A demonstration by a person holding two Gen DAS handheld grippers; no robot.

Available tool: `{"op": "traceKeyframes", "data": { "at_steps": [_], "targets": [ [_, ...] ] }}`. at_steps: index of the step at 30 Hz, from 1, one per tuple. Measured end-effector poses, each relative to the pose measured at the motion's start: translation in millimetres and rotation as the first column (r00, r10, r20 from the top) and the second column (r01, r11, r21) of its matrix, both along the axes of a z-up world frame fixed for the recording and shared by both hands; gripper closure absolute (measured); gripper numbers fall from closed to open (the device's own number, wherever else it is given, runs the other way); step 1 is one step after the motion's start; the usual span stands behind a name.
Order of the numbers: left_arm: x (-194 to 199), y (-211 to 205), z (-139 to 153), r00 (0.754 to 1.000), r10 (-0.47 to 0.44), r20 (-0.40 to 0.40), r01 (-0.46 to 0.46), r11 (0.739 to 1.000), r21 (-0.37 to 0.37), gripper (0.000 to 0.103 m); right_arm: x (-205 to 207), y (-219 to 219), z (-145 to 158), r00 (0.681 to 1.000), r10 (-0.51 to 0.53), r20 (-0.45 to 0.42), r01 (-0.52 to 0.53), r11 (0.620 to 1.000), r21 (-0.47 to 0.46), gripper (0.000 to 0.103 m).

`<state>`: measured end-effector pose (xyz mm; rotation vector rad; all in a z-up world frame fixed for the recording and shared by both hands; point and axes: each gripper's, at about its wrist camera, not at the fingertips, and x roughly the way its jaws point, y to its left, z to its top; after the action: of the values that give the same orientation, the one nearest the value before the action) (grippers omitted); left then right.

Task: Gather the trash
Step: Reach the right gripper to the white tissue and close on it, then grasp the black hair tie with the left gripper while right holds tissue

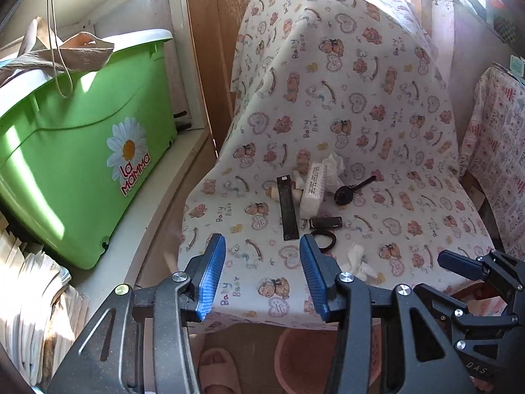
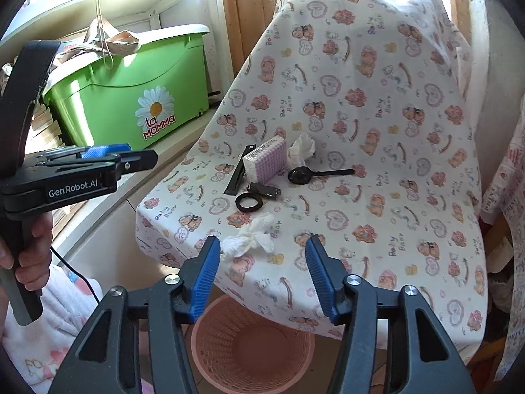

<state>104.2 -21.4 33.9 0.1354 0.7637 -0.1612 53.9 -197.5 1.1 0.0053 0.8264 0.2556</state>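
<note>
We are looking at a chair draped in a bear-print cloth (image 2: 377, 105), the largest thing in both views. To its left a green tub (image 1: 82, 151) marked "La Mamma" is sitting on a white shelf (image 1: 154, 203). A pink mesh basket (image 2: 252, 344) is standing on the floor under the front edge of the seat.

We are holding the left gripper (image 1: 262, 275) low before the seat edge, its blue jaws spread wide with nothing between them. The right gripper (image 2: 261, 275) is hovering likewise over the front edge, jaws wide apart and empty, the basket just below it.

On the seat a small cluster is lying: a pack of tissues (image 2: 265, 161) leaning on a flat black strip (image 2: 238, 174), a black spoon-shaped tool (image 2: 315, 174) to its right, a small dark cylinder (image 2: 264, 190) in front, and a black ring (image 2: 248, 202) just beside that.

The trash is showing as two crumpled white tissues. One crumpled tissue (image 2: 302, 147) is lying behind the pack, touching it. The other, a second crumpled tissue (image 2: 251, 239), is lying near the front edge, just ahead of the right gripper's left jaw.
</note>
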Motion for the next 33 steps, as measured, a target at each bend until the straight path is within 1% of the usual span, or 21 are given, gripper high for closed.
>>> {"op": "traceKeyframes", "data": {
  "at_steps": [2,5,7,8,9,11,13,15,16,17,18,20,23,26,28,30,33],
  "targets": [
    [15,9,-10,0.998,0.020,-0.054,-0.022,0.999,-0.041,0.057,14,3,-12,1.000,-0.002,-0.030,0.002,1.000,0.005,0.059],
    [28,19,-31,0.993,0.062,-0.096,-0.067,0.997,-0.045,0.057,32,3,-32,0.996,-0.018,-0.086,0.022,0.999,0.044,0.064],
    [35,24,-46,0.987,0.095,-0.132,-0.100,0.994,-0.034,0.062,40,2,-44,0.993,-0.030,-0.111,0.037,0.997,0.062,0.065],
    [37,25,-51,0.984,0.103,-0.144,-0.109,0.993,-0.034,0.068,44,3,-50,0.992,-0.036,-0.117,0.044,0.997,0.060,0.066],
    [41,26,-56,0.982,0.113,-0.153,-0.119,0.992,-0.033,0.069,48,4,-55,0.991,-0.042,-0.125,0.050,0.997,0.057,0.066],
    [46,27,-61,0.979,0.129,-0.156,-0.135,0.990,-0.029,0.069,55,8,-64,0.988,-0.044,-0.145,0.052,0.997,0.052,0.071],
    [51,25,-63,0.980,0.123,-0.156,-0.130,0.991,-0.032,0.069,61,11,-73,0.986,-0.050,-0.159,0.057,0.998,0.037,0.073],
    [54,23,-64,0.982,0.128,-0.142,-0.134,0.991,-0.030,0.068,65,14,-80,0.984,-0.053,-0.171,0.059,0.998,0.027,0.083],
    [55,22,-65,0.983,0.125,-0.137,-0.131,0.991,-0.032,0.068,67,15,-82,0.984,-0.069,-0.167,0.073,0.997,0.017,0.093],
    [56,22,-66,0.984,0.116,-0.136,-0.123,0.992,-0.040,0.067,66,13,-81,0.983,-0.104,-0.149,0.105,0.994,0.003,0.098],
    [58,21,-68,0.985,0.103,-0.139,-0.112,0.992,-0.056,0.063,65,11,-78,0.983,-0.127,-0.133,0.129,0.992,0.006,0.098],
    [61,20,-71,0.985,0.077,-0.153,-0.094,0.990,-0.102,0.057,65,6,-70,0.984,-0.126,-0.124,0.133,0.990,0.050,0.098],
    [66,15,-75,0.985,0.043,-0.165,-0.067,0.988,-0.143,0.057,65,0,-53,0.987,-0.130,-0.099,0.137,0.988,0.072,0.098],
    [71,5,-79,0.985,0.021,-0.169,-0.045,0.989,-0.142,0.056,62,-6,-42,0.989,-0.130,-0.075,0.134,0.989,0.055,0.098],
    [74,-2,-84,0.984,0.012,-0.178,-0.037,0.990,-0.140,0.056,60,-11,-38,0.988,-0.139,-0.066,0.141,0.989,0.037,0.098],
    [76,-9,-88,0.981,-0.010,-0.196,-0.020,0.988,-0.153,0.056,58,-17,-37,0.987,-0.149,-0.065,0.151,0.988,0.027,0.098],
    [73,-27,-91,0.974,-0.074,-0.216,0.038,0.985,-0.166,0.056,57,-26,-37,0.984,-0.162,-0.075,0.164,0.986,0.026,0.098]
  ]
}}
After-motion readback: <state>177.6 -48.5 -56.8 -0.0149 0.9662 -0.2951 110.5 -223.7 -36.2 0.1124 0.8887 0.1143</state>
